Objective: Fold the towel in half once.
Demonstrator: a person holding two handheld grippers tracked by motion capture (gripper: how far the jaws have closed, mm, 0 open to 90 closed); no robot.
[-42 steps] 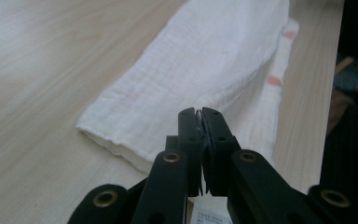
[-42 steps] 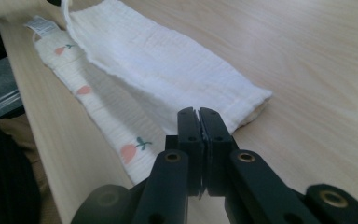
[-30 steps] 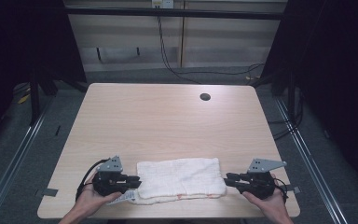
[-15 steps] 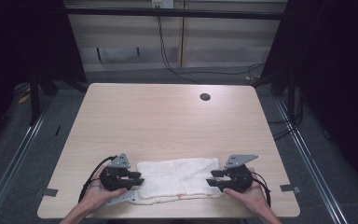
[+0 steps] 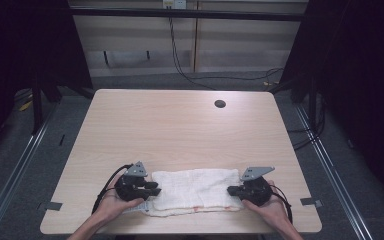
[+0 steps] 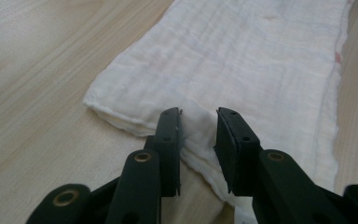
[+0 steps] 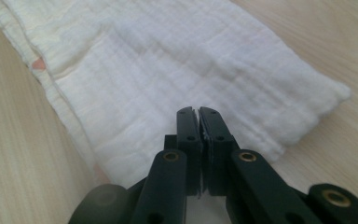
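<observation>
I see folded white towel flat on desk, long axis left-right. My left gripper fingers clamp bunched towel end; right gripper fingers just closing, pinched together on other end's edge.

Towel far end cut off by frame edge, person's forearms cropped below

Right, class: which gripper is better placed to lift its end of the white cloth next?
Probably the left gripper: a bunched fold of the cloth sits pinched between its jaws. The right gripper has just closed its jaws flat together over the cloth's end; whether they caught any layer is unclear.
</observation>
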